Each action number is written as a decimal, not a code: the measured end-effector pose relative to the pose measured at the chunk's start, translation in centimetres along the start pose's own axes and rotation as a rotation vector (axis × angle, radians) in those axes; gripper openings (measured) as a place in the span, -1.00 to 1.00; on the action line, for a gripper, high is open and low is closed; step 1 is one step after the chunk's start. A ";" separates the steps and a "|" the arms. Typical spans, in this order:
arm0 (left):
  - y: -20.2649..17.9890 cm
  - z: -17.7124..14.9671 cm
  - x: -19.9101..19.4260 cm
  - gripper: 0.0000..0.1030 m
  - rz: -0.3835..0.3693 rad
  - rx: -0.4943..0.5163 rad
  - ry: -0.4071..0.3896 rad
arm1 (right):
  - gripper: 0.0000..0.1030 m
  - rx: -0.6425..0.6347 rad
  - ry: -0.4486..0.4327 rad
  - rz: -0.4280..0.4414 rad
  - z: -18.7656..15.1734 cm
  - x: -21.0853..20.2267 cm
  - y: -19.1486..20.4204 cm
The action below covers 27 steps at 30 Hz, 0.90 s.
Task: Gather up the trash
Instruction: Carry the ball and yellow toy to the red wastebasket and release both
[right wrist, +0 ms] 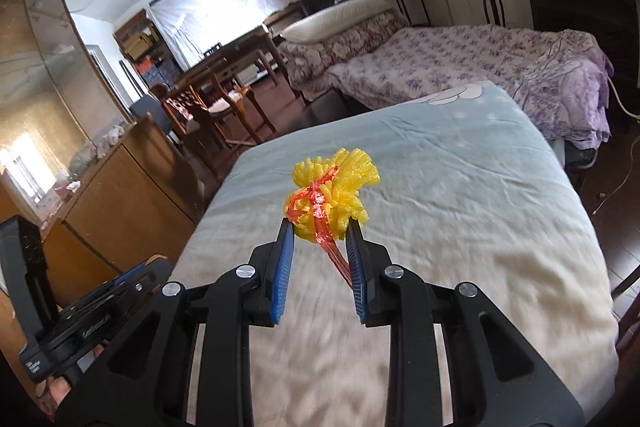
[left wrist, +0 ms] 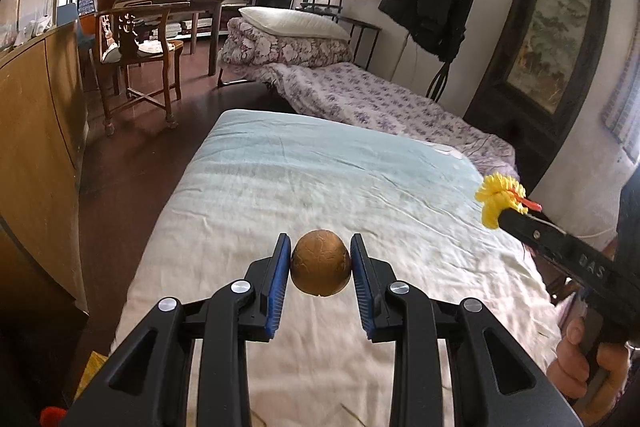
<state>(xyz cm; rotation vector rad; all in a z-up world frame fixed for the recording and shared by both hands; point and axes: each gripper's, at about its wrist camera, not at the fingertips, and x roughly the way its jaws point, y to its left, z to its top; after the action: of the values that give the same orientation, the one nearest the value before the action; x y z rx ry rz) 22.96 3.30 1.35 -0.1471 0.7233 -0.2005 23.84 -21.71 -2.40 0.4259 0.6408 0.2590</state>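
My left gripper (left wrist: 320,247) is shut on a brown round shell (left wrist: 320,263), like a nut or fruit husk, and holds it above the bed (left wrist: 280,179). My right gripper (right wrist: 320,227) is shut on a yellow foam net wad tied with red plastic strip (right wrist: 332,191), also held above the bed (right wrist: 460,187). The right gripper with the yellow wad (left wrist: 498,197) shows at the right edge of the left wrist view. The left gripper's body (right wrist: 80,323) shows at the lower left of the right wrist view.
The bed has a pale blue and cream cover. A second bed with purple floral bedding (left wrist: 372,99) and a pillow lies beyond. A wooden cabinet (left wrist: 36,155) stands left, with chairs (left wrist: 140,47) and a table behind. A dark framed picture (left wrist: 548,39) leans at the right wall.
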 end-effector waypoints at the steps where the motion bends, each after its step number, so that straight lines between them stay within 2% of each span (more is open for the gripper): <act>1: -0.2 -0.5 -0.5 -0.41 -0.006 -0.002 -0.004 | -0.47 -0.001 -0.003 0.006 -0.5 -0.6 0.0; 7: -2.2 -2.7 -3.7 -0.41 -0.032 -0.005 -0.035 | -0.47 0.041 0.013 0.075 -4.1 -3.7 -0.5; 11: -3.2 -3.8 -7.1 -0.41 -0.023 0.020 -0.080 | -0.47 0.063 0.014 0.110 -5.8 -5.8 -0.6; 20: -4.1 -4.2 -14.2 -0.41 0.008 0.058 -0.187 | -0.46 0.039 -0.033 0.148 -7.4 -10.3 0.9; 27: -5.1 -4.7 -19.6 -0.41 0.022 0.084 -0.280 | -0.47 -0.024 -0.116 0.213 -7.2 -15.4 3.9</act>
<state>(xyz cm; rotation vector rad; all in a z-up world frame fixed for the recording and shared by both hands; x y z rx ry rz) 4.82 2.63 11.45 -0.0843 0.4372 -0.1846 7.03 -21.64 2.21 0.4833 0.4787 0.4407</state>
